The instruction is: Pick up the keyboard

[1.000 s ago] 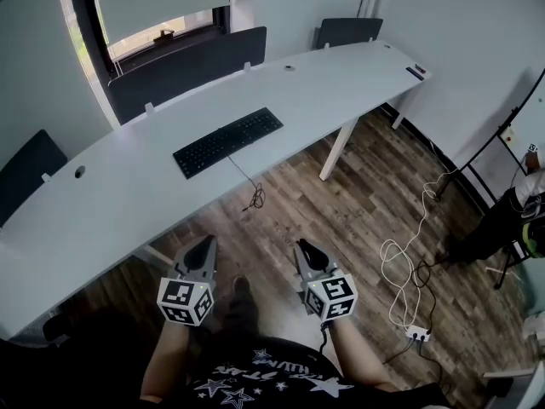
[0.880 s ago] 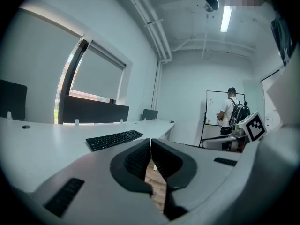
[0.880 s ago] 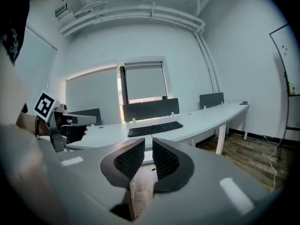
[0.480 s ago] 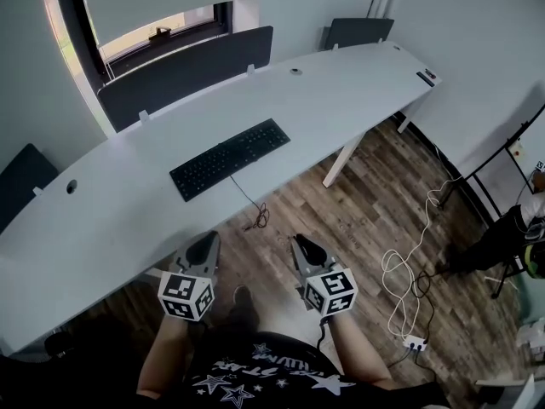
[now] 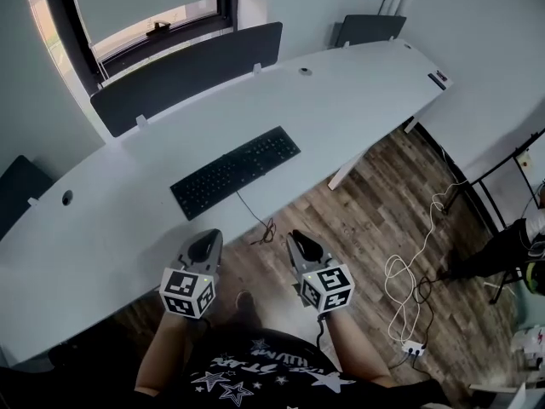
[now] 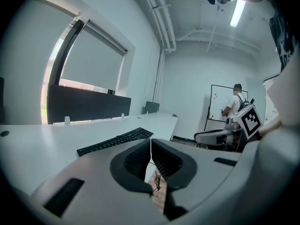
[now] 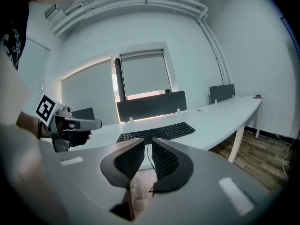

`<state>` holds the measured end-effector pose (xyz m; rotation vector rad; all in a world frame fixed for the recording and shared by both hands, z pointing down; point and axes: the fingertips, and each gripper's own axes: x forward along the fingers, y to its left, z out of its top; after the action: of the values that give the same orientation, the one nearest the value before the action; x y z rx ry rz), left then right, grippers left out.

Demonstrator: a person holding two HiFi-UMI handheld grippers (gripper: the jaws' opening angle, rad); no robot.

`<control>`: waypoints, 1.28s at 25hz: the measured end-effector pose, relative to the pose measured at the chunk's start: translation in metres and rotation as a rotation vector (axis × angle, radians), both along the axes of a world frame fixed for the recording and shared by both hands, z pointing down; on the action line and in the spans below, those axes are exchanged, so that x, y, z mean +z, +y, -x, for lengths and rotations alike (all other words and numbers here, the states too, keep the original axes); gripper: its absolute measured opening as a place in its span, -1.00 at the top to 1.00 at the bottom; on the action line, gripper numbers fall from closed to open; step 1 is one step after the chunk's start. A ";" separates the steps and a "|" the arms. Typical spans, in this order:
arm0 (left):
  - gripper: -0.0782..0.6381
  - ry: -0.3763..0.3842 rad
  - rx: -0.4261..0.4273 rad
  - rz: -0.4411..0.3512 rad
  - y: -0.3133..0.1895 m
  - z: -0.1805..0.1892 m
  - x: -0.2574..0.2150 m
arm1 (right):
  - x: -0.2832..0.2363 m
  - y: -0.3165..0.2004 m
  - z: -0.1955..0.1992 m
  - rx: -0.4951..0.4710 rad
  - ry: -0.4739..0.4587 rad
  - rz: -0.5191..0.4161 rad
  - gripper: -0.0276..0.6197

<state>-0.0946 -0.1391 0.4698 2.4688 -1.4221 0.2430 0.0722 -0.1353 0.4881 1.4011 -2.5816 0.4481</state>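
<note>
A black keyboard point(image 5: 236, 170) lies slantwise on the long white curved desk point(image 5: 102, 220), its thin cable hanging over the near edge to the floor. It also shows ahead in the left gripper view, keyboard point(image 6: 115, 140), and in the right gripper view, keyboard point(image 7: 156, 131). My left gripper point(image 5: 205, 244) and right gripper point(image 5: 303, 244) are held side by side short of the desk's near edge, both pointing at the desk. Both are shut with nothing between the jaws. Neither touches the keyboard.
Dark divider panels point(image 5: 187, 73) stand along the desk's far edge below a window. A white cable and power strip point(image 5: 414, 346) lie on the wood floor at right. A person point(image 6: 234, 103) stands by a whiteboard. A small dark object point(image 5: 438, 80) sits at the desk's right end.
Both grippers and the head camera have moved forward toward the desk; the keyboard now sits lower and closer in the head view. The jaws stayed shut.
</note>
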 end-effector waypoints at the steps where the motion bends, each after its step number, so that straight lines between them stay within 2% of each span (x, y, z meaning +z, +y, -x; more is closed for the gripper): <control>1: 0.75 0.002 -0.002 0.000 -0.007 0.003 0.000 | -0.001 -0.007 0.003 -0.003 0.004 -0.001 0.85; 9: 0.75 0.019 -0.016 0.003 -0.058 0.027 0.006 | -0.005 -0.067 0.027 -0.006 0.033 -0.017 0.81; 17: 0.75 0.037 -0.006 -0.002 -0.095 0.042 0.014 | -0.001 -0.097 0.040 0.008 0.080 -0.028 0.71; 20: 0.75 0.045 -0.008 0.004 -0.100 0.042 0.019 | 0.006 -0.103 0.040 -0.005 0.120 -0.012 0.54; 25: 0.75 0.042 -0.013 0.020 -0.104 0.038 0.024 | 0.019 -0.113 0.035 -0.048 0.182 0.039 0.10; 32: 0.75 0.021 -0.109 0.032 -0.123 0.043 0.031 | 0.040 -0.160 0.028 -0.105 0.237 0.061 -0.28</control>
<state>-0.1377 -0.2618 0.5005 2.3525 -1.5264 0.2142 0.0445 -0.2951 0.5280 1.2122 -2.4155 0.3208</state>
